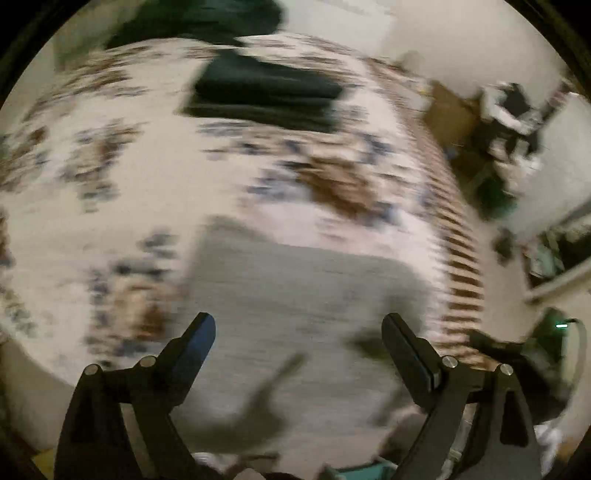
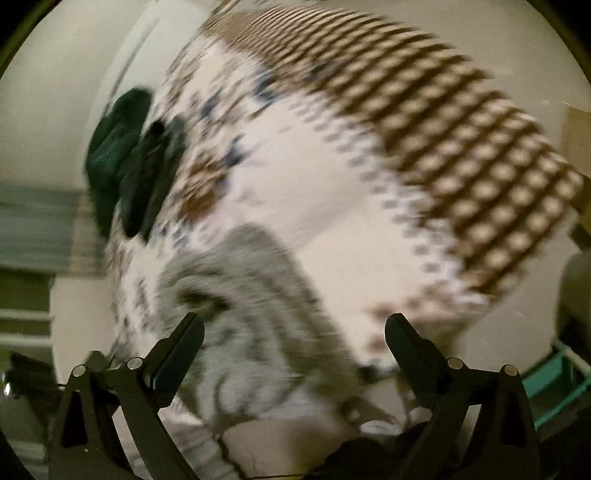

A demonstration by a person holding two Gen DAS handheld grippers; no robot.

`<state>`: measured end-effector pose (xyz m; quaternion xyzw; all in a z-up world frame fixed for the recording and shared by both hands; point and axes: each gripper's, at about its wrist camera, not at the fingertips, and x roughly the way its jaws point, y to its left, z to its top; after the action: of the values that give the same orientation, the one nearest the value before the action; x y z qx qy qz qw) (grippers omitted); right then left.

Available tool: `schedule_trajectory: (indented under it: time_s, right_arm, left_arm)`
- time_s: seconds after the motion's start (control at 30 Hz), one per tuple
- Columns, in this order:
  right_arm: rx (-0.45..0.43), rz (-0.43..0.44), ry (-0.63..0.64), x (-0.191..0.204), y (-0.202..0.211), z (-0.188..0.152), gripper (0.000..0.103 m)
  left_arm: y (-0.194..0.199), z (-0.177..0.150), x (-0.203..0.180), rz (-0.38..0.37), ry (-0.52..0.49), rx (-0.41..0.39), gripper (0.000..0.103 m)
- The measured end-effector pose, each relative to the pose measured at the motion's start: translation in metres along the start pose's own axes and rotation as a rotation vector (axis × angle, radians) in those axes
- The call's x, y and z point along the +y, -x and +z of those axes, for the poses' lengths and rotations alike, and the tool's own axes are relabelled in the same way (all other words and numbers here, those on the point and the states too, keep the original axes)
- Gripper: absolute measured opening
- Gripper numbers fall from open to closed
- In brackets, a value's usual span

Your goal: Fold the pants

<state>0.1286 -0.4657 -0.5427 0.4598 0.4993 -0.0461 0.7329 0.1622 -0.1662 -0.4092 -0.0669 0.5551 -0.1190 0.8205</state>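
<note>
Although the grey pants [image 1: 295, 295] appear partly folded on the bedspread [image 1: 147, 192], further folds are judged outstanding, since the left gripper [image 1: 298, 347] and right gripper [image 2: 294, 347] are held wide open and empty.

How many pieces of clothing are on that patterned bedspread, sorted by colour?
Grey: 1, the grey pants, lying close in front of both open grippers.
Dark green or black: 2 as best I can tell through the blur, a folded dark stack and a dark heap behind it.
Total: 3, all on the bedspread.
</note>
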Motion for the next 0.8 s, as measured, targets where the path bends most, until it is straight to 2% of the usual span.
schedule_trajectory:
  time_s: [0.03, 0.13, 0.23, 0.3, 0.33, 0.5, 0.57, 0.63, 0.73, 0.77, 0.8]
  right_arm:
    - [0.030, 0.018, 0.033, 0.013, -0.012, 0.002, 0.100]
    - [0.099, -0.035, 0.141, 0.045, -0.044, 0.000, 0.100]
    - [0.172, -0.141, 0.262, 0.067, -0.072, -0.013, 0.098]
    - [0.179, -0.199, 0.320, 0.069, -0.084, -0.022, 0.058]
    - [0.179, -0.225, 0.316, 0.067, -0.085, -0.024, 0.022]
    - [0.083, -0.156, 0.106, 0.034, -0.028, -0.018, 0.020]
    - [0.073, -0.182, 0.025, 0.016, -0.010, -0.017, 0.019]
    - [0.134, -0.243, -0.063, -0.011, -0.012, -0.018, 0.019]
    - [0.304, -0.299, -0.157, -0.042, -0.037, -0.020, 0.025]
    - [0.326, -0.336, -0.140, -0.040, -0.039, -0.019, 0.032]
    - [0.309, -0.343, -0.115, -0.035, -0.036, -0.018, 0.037]
  left_arm:
    - [-0.005, 0.002, 0.014, 0.038, 0.011, 0.009, 0.092]
    - [-0.022, 0.001, 0.046, 0.119, 0.037, 0.043, 0.092]
    - [-0.039, -0.004, 0.054, 0.124, 0.046, 0.079, 0.092]
    - [-0.046, -0.006, 0.054, 0.118, 0.048, 0.090, 0.092]
    - [-0.050, -0.008, 0.051, 0.101, 0.052, 0.099, 0.092]
    - [-0.065, -0.005, 0.049, 0.052, 0.097, 0.127, 0.092]
    - [-0.070, -0.003, 0.047, 0.043, 0.100, 0.135, 0.092]
    - [-0.078, -0.002, 0.045, 0.034, 0.107, 0.153, 0.092]
    - [-0.085, 0.001, 0.043, 0.022, 0.103, 0.180, 0.092]
    - [-0.085, 0.002, 0.042, 0.022, 0.094, 0.179, 0.092]
    - [-0.084, 0.003, 0.040, 0.025, 0.081, 0.178, 0.092]
